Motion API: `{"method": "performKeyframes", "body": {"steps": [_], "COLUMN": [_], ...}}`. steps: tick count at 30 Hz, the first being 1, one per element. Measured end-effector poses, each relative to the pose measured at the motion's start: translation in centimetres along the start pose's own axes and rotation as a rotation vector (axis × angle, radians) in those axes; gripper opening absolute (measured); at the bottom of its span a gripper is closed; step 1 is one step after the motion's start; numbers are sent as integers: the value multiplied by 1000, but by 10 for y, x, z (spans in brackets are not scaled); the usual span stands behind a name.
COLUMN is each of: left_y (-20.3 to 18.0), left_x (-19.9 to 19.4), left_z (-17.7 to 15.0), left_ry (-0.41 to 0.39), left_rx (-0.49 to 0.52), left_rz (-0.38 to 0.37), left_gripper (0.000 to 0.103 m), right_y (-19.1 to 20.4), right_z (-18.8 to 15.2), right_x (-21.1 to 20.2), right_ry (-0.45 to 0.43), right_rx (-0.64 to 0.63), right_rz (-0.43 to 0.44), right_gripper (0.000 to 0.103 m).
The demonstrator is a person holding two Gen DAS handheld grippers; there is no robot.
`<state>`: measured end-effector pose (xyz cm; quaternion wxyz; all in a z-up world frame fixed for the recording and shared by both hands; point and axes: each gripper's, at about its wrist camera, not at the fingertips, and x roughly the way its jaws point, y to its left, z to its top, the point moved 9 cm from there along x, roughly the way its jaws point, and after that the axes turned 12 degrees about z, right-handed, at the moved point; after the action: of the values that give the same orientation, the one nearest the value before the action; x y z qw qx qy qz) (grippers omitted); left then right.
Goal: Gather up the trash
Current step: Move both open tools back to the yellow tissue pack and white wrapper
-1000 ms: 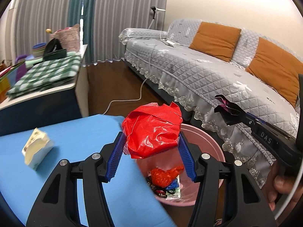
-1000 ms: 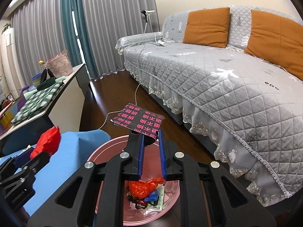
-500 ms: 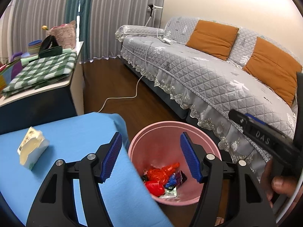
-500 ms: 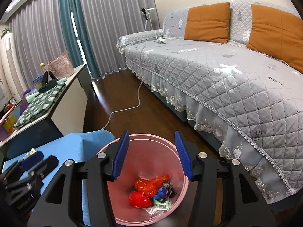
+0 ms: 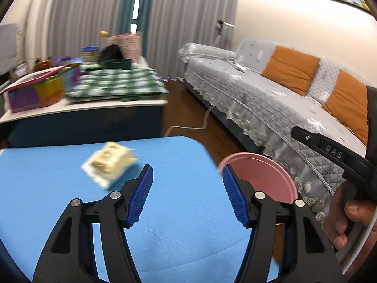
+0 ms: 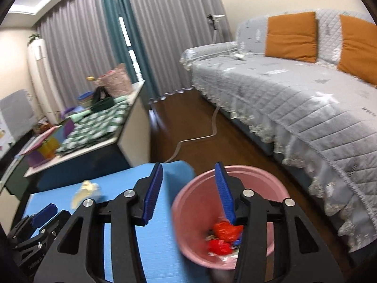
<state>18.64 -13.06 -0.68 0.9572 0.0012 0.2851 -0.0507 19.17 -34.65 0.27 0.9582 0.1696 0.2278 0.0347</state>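
Both grippers empty, jaws apart: left gripper [image 5: 187, 197], right gripper [image 6: 189, 192], its jaws just closing slightly. Yellow packet [image 5: 109, 164] could be knocked off blue table [image 5: 47, 176] if approached fast; bin [image 6: 195, 212] sits right.

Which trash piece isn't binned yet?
The pale yellow packet, lying alone on the blue table. The red wrappers sit inside the pink bin.
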Motion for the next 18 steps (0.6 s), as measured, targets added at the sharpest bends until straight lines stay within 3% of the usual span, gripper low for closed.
{"method": "performKeyframes", "body": {"steps": [9,18], "left_y": [103,160], "left_x": [-9,-5], "left_z": [-8,-13], "left_ry": [-19,-17], "left_rx": [-91,-140], "left_rz": [151,228], "left_gripper": [58,58], "right_y": [89,158], "right_z": [-26,-58], "right_x": [26,63], "right_ry": [67,148], "right_rx": [-67,-116], "right_rz": [131,217], "right_gripper": [41,41]}}
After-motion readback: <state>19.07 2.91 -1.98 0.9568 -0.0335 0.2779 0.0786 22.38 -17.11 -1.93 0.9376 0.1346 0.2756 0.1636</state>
